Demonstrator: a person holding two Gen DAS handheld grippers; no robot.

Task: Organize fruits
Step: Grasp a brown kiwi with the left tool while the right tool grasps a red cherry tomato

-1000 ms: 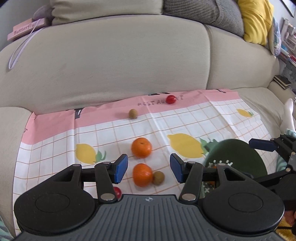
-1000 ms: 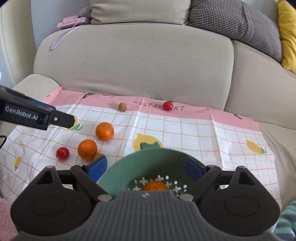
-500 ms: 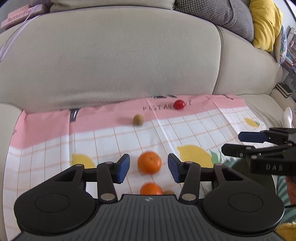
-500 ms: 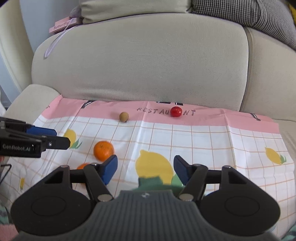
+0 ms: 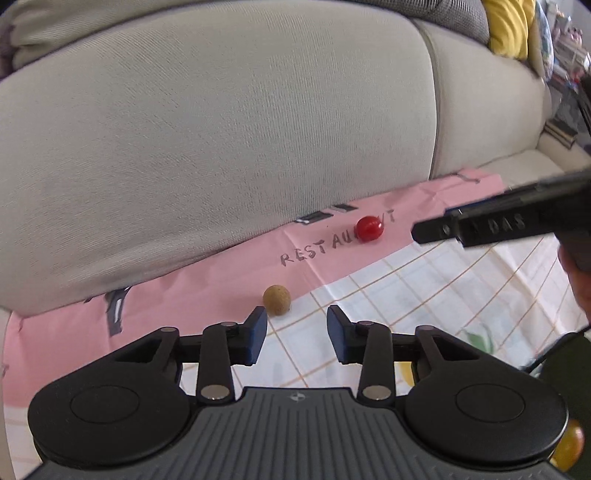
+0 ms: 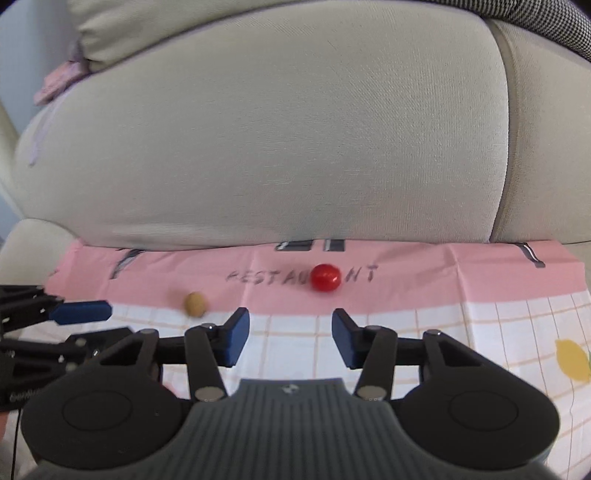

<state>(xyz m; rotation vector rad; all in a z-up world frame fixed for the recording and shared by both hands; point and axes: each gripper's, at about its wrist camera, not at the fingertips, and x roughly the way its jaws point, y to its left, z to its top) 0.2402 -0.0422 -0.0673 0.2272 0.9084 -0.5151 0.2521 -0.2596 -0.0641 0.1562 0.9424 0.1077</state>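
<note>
A small brown round fruit (image 5: 276,300) lies on the pink band of the cloth, just beyond my open, empty left gripper (image 5: 296,334). A red cherry tomato (image 5: 369,228) lies farther right on the word RESTAURANT. In the right wrist view the tomato (image 6: 325,277) sits just ahead of my open, empty right gripper (image 6: 290,338), and the brown fruit (image 6: 195,303) is to its left. The left gripper's blue fingertip (image 6: 81,312) shows at the left edge. The right gripper's dark finger (image 5: 491,225) crosses the left wrist view at the right.
The chequered cloth with lemon prints (image 6: 498,332) covers the sofa seat. The beige sofa back (image 5: 221,147) rises right behind the fruits. A yellow cushion (image 5: 508,26) and a houndstooth cushion (image 6: 546,22) sit on top. An orange fruit (image 5: 570,446) shows at the bottom right edge.
Both grippers have moved forward toward the sofa back. The oranges and the green plate have dropped out of view. The brown fruit and the tomato are now close ahead.
</note>
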